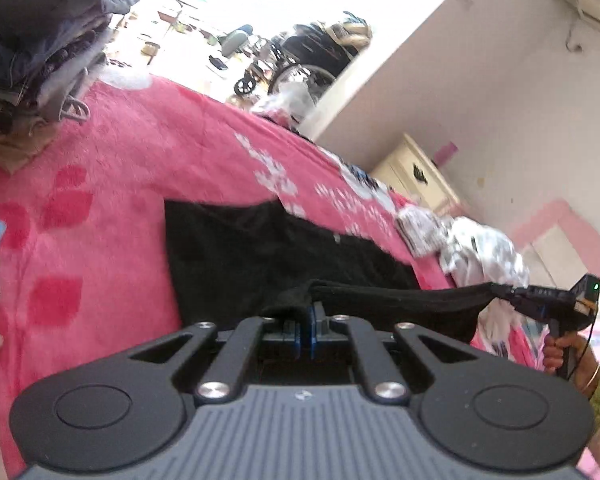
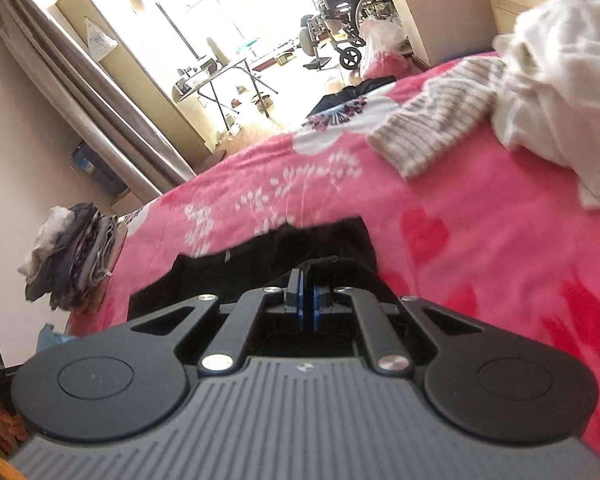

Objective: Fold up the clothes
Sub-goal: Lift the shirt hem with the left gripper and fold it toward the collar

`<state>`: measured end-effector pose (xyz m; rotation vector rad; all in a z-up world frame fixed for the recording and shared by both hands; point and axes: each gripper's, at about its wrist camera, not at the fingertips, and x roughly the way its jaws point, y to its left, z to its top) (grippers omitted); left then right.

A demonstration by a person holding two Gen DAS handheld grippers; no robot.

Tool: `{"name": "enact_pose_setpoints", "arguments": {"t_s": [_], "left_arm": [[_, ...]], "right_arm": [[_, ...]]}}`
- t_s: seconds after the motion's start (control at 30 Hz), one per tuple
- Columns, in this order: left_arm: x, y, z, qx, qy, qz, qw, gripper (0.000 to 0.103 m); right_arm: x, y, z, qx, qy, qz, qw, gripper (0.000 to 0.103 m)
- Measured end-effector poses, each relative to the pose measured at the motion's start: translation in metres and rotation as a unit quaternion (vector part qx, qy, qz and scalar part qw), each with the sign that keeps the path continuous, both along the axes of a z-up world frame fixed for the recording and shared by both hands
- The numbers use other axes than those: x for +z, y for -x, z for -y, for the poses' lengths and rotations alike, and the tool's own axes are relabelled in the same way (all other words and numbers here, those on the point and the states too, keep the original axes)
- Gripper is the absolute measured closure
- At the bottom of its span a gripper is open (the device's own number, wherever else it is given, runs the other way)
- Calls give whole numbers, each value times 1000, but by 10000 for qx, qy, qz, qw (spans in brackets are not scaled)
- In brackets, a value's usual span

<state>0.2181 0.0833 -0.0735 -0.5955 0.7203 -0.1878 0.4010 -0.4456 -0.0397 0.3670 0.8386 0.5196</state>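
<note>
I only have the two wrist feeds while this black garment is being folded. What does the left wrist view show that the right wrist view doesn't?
Only the left wrist view shows the right gripper from outside, shut on one end of the black garment, with the stretched edge running between both grippers, plus the hand holding it.

Only the right wrist view shows the striped knit, the white clothes and the curtain.

Both show the garment on the pink blanket, the folded pile and a wheelchair.
</note>
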Motion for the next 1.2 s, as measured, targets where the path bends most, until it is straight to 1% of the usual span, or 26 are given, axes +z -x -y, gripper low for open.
{"name": "enact_pose_setpoints", "arguments": {"t_s": [0.1, 0.23, 0.3, 0.4, 0.43, 0.47, 0.5, 0.53, 0.57, 0.6, 0.67, 0.7, 0.73, 0.8, 0.87, 0.9, 0.93, 0.97, 1.0, 1.03, 1.07, 1.1, 1.13, 1.17, 1.2], "left_arm": [[-6, -21, -10, 161, 53, 34, 9999, 98], [-16, -50, -24, 314, 88, 29, 9995, 98], [-25, -66, -29, 356, 120, -52, 9993, 98], [-44, -88, -37, 379, 185, -355, 9985, 97], [-51, -95, -40, 401, 209, -461, 9979, 97], [-58, -101, -44, 526, 233, -582, 9967, 95], [-64, -104, -50, 655, 370, -660, 9950, 87], [-71, -107, -59, 758, 654, -687, 9926, 79], [-77, -108, -68, 937, 914, -683, 9890, 78], [-82, -108, -77, 1140, 1154, -674, 9844, 75], [-85, -106, -88, 1405, 1294, -640, 9795, 74], [-86, -105, -93, 1527, 1341, -622, 9772, 74], [-88, -103, -98, 1649, 1388, -603, 9746, 73], [-80, -99, -96, 1602, 1165, -531, 9787, 71], [-70, -94, -85, 1418, 768, -471, 9858, 69], [-64, -93, -75, 1227, 479, -420, 9904, 68], [-57, -91, -65, 1007, 176, -365, 9941, 66], [-51, -90, -51, 744, -211, -307, 9965, 66], [-45, -88, -35, 466, -625, -249, 9966, 66], [-44, -87, -19, 181, -1044, -199, 9942, 65], [-45, -86, -4, -42, -1359, -171, 9906, 65], [-47, -84, 10, -244, -1641, -147, 9860, 65], [-51, -83, 17, -338, -1784, -168, 9832, 65], [-56, -82, 23, -399, -1884, -202, 9811, 65], [-62, -82, 28, -460, -1984, -236, 9788, 65]], "right_arm": [[-7, -30, -16, -15, -2, 10, 10000, 100], [-25, -67, -34, -121, -4, -42, 9999, 100], [-38, -83, -42, -209, -35, -77, 9997, 100], [-64, -105, -50, -384, -103, -228, 9990, 100], [-76, -113, -50, -488, -249, -355, 9979, 100], [-89, -119, -49, -591, -436, -540, 9958, 99], [-101, -125, -49, -689, -623, -739, 9929, 96], [-113, -131, -46, -838, -892, -921, 9882, 96], [-122, -134, -41, -964, -1231, -1071, 9819, 95], [-127, -135, -35, -1100, -1524, -1088, 9761, 95], [-133, -135, -23, -1385, -2068, -1041, 9629, 91], [-136, -134, -16, -1539, -2374, -1030, 9536, 85], [-133, -130, -12, -1630, -2522, -902, 9496, 81], [-123, -121, -5, -1768, -2713, -572, 9444, 81], [-106, -113, -12, -1452, -2568, -281, 9551, 81], [-97, -109, -22, -1174, -2334, -238, 9650, 81], [-89, -106, -37, -773, -1963, -235, 9772, 81], [-80, -101, -57, -269, -1520, -171, 9879, 81], [-74, -94, -82, 280, -1004, -58, 9945, 81], [-72, -85, -109, 852, -474, 47, 9952, 81], [-70, -75, -138, 1423, 57, 146, 9897, 81], [-74, -65, -162, 1840, 432, 202, 9818, 82], [-79, -57, -184, 2207, 758, 245, 9721, 83], [-86, -53, -202, 2408, 969, 255, 9654, 83], [-93, -55, -216, 2476, 1116, 238, 9621, 84]]}}
